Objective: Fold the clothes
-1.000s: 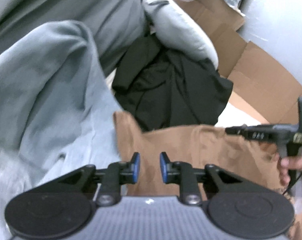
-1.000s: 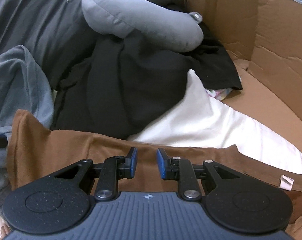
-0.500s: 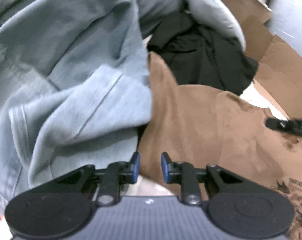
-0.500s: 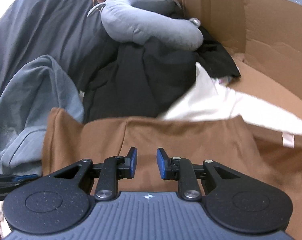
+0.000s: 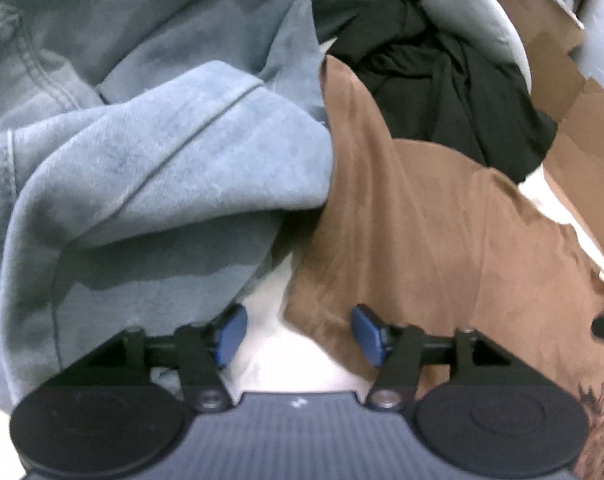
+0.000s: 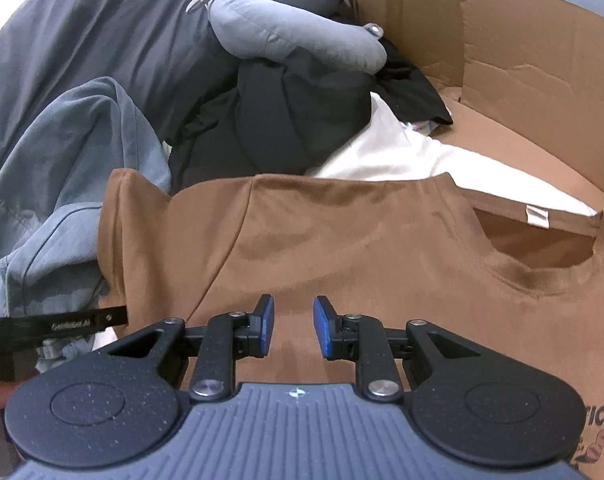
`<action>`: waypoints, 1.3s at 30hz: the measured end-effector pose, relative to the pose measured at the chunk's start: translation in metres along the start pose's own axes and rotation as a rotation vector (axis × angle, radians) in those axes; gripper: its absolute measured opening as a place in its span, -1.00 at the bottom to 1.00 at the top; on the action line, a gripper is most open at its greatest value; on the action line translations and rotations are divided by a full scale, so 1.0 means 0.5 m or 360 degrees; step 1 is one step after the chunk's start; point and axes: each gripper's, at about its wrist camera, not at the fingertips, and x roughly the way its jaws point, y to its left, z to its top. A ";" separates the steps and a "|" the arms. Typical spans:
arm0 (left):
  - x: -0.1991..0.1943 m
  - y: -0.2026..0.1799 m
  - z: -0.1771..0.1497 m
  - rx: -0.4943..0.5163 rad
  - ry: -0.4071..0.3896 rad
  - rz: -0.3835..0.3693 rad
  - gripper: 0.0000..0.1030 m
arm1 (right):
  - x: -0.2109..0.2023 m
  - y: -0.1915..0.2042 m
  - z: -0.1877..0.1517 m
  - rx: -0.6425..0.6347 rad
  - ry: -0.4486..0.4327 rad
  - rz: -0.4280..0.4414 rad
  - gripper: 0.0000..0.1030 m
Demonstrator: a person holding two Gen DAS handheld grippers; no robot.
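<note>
Brown T-shirt (image 6: pixel 342 240) spread front-up across white bedding (image 6: pixel 386 156), neck opening (image 6: pixel 542 240) toward right of right-wrist view, sleeve (image 6: pixel 141 216) reaching out against blue-grey garment (image 5: pixel 149 152). Not folded at this moment; body flat, slightly rippled.

Left gripper (image 5: pixel 295 334): jaws wide apart, empty, poised at lower edge of sleeve where cloth meets bedding. Right gripper (image 6: pixel 293 332): jaws parted by a narrow gap, nothing between them, hovering over chest area of shirt.

Judgement on step in hand: sleeve or side edge looks like the target for the left gripper. To do well: take only 1 layer-pair at the sleeve hem, avoid catching blue-grey garment lying just beside it, keep shirt body pinned or tensioned from the right side so fold line stays straight, lay cloth down without dragging.

Containers: cardboard box (image 6: pixel 502 52), flaps open, lying at far right. Contents: black garment (image 6: pixel 293 120) bunched against it, grey neck pillow (image 6: pixel 293 36) on top, white bedding running in underneath. Box floor partly bare.
</note>
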 end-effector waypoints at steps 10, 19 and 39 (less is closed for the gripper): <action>-0.013 0.019 0.004 -0.0038 -0.0036 -0.0074 -0.61 | 0.019 0.042 -0.046 0.0018 0.0068 0.0064 -0.45; -0.106 0.007 0.038 0.0137 -0.0170 -0.0088 -0.80 | 0.037 0.086 -0.057 0.0056 0.0098 0.0160 -0.45; -0.109 0.001 0.022 0.0475 -0.0154 0.0010 -0.68 | 0.134 0.154 -0.073 0.0022 0.0261 0.0211 -0.43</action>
